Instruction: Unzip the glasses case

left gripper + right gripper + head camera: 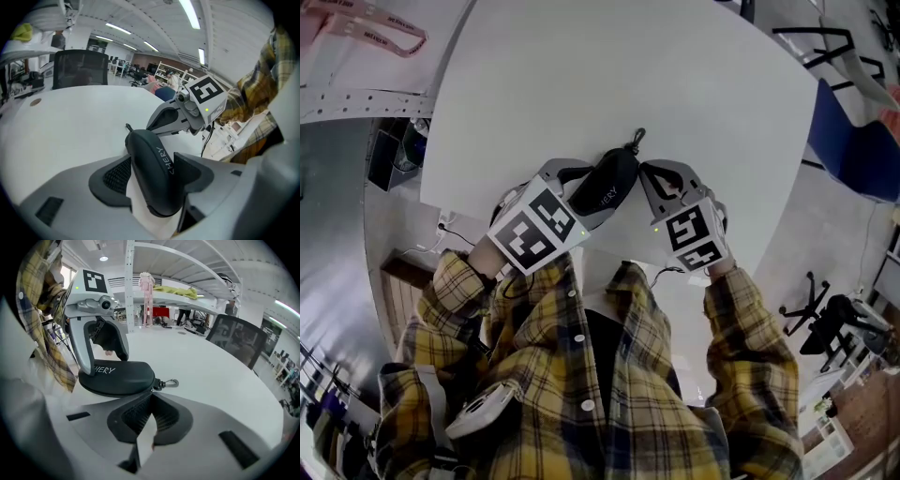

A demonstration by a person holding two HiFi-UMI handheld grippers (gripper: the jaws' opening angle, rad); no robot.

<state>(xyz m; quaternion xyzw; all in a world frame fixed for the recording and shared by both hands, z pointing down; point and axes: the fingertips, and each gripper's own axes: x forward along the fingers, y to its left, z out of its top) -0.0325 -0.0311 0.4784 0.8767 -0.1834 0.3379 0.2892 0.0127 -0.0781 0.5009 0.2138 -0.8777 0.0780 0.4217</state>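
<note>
- Black case [609,183] sat over the near edge of the white table [581,75], slanted, with its metal clip [171,383] pointing away from the person.
- Left gripper [153,177] had its jaws spread wide around the case's near half, with a pad pressed against each long side, so the case was clamped.
- Right gripper [151,398] came in from the other side, its jaws drawn together to a narrow V. The tips were against the case's end, just beside the clip. I couldn't tell whether they pinched a zip tab.
- Both forearms, in yellow plaid sleeves [450,291], reached forward from the body and angled inward, so the two grippers met at the case.
- Both grippers sloped down towards the table. Their marker cubes [534,230] faced up, the left one turned at a slant and the right one [694,234] nearly square to the person.
</note>
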